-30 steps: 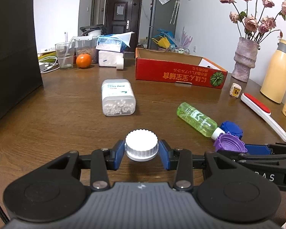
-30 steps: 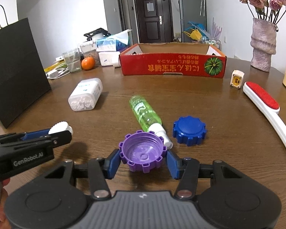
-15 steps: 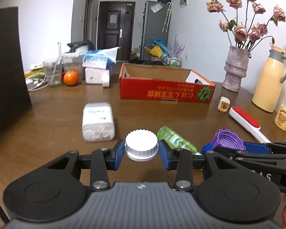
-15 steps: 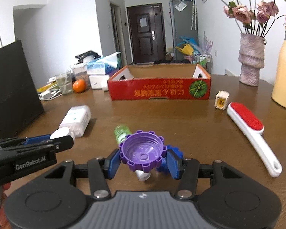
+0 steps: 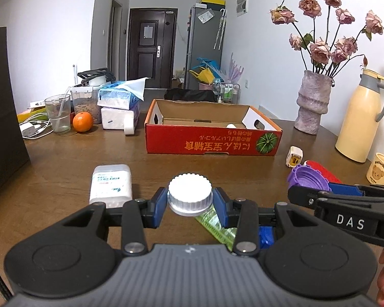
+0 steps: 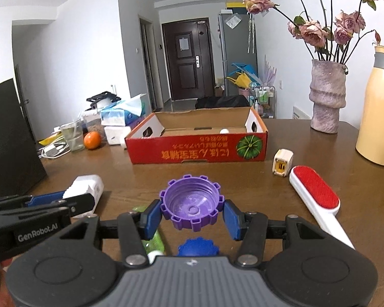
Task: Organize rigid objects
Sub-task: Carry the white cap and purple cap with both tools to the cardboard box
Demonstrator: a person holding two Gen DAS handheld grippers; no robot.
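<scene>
A white ribbed plastic cap (image 5: 190, 194) sits clamped between the blue pads of the left gripper (image 5: 190, 204), held clear above the brown wooden table (image 5: 64, 168). The right gripper (image 6: 192, 213) grips a purple notched plastic lid (image 6: 191, 206) by its rim, open side up, also lifted off the table. In the left wrist view that purple lid shows at about 3 o'clock from the white cap, well apart from it.

Beneath the right gripper, at 6 o'clock from the purple lid, a blue notched plastic lid (image 6: 198, 247) lies on the table. Just beside it at 9 o'clock lies a green clear plastic bottle (image 6: 151, 240) on its side, partly hidden by the gripper. A white rectangular plastic container (image 5: 111, 184) lies at 10 o'clock from the white cap. A white-handled lint brush with a red pad (image 6: 316, 199) lies at 3 o'clock from the purple lid, and a small cream-and-yellow box (image 6: 282, 163) stands just beyond its red end.

Farther off at 12 o'clock stands an open red cardboard box (image 5: 212, 145), with a small white round object (image 5: 231, 125) inside near its far wall.
</scene>
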